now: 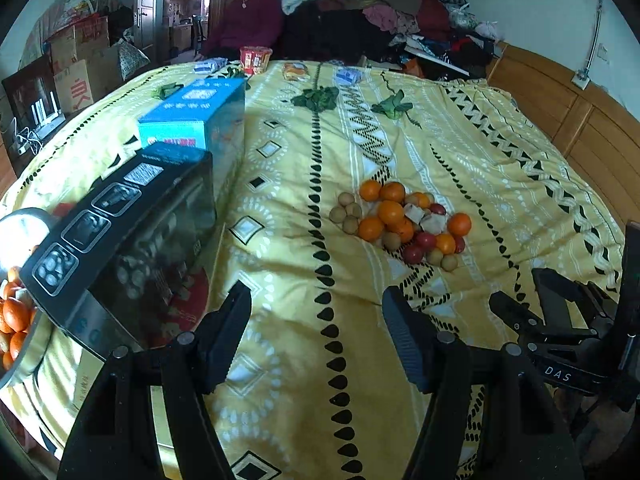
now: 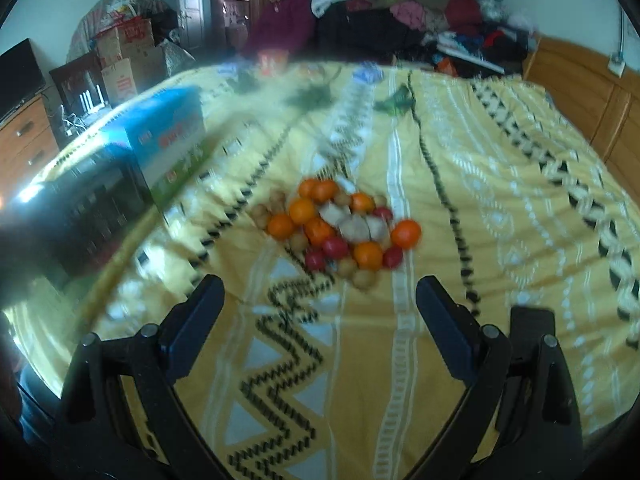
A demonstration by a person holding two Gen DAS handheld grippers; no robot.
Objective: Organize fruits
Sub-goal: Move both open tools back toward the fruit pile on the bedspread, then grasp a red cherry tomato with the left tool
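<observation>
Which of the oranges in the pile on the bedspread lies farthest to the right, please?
The lone orange at the pile's right edge; it sits slightly apart, beside a pale cube, while the other oranges cluster further left.

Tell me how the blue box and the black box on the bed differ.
The blue box is bright blue with a white label panel; the black box is dark and glossy, with a row of framed pictures along its top. The blue box lies farther up the bedspread; the black box lies nearer the left gripper, beside a bowl of oranges. Both are long rectangular cartons lying flat, end to end, left of the fruit pile.
</observation>
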